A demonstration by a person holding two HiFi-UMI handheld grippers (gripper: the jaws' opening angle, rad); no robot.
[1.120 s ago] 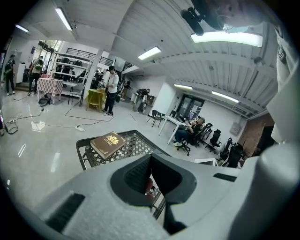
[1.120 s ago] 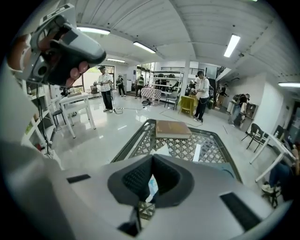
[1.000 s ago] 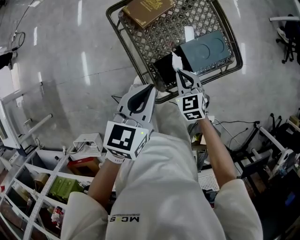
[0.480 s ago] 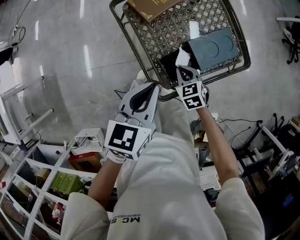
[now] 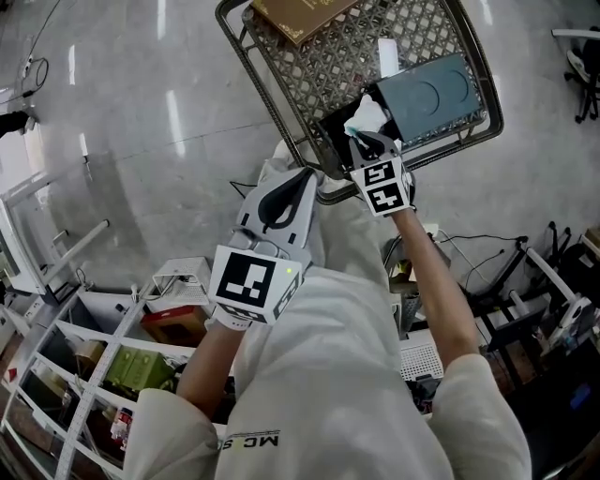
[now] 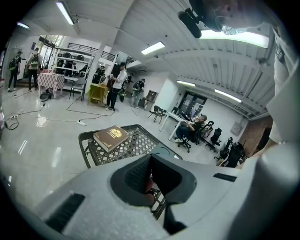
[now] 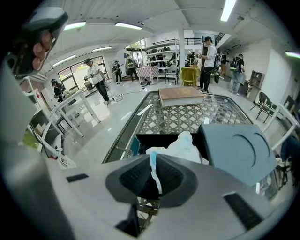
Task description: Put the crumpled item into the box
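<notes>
A crumpled white item with a blue strip hangs from my right gripper, which is shut on its trailing edge. It sits over the open black box inside the wire cart, its bulk resting at the box's opening. The box's teal lid lies folded back to the right. My left gripper is shut with nothing in it, just short of the cart's near rim.
A brown book lies at the cart's far end. White shelving with boxes stands at the lower left, cables and frames at the right. People stand in the hall beyond.
My right gripper has carried the crumpled item forward, from above the cart's rim to over the open box. The left gripper has stayed put.
</notes>
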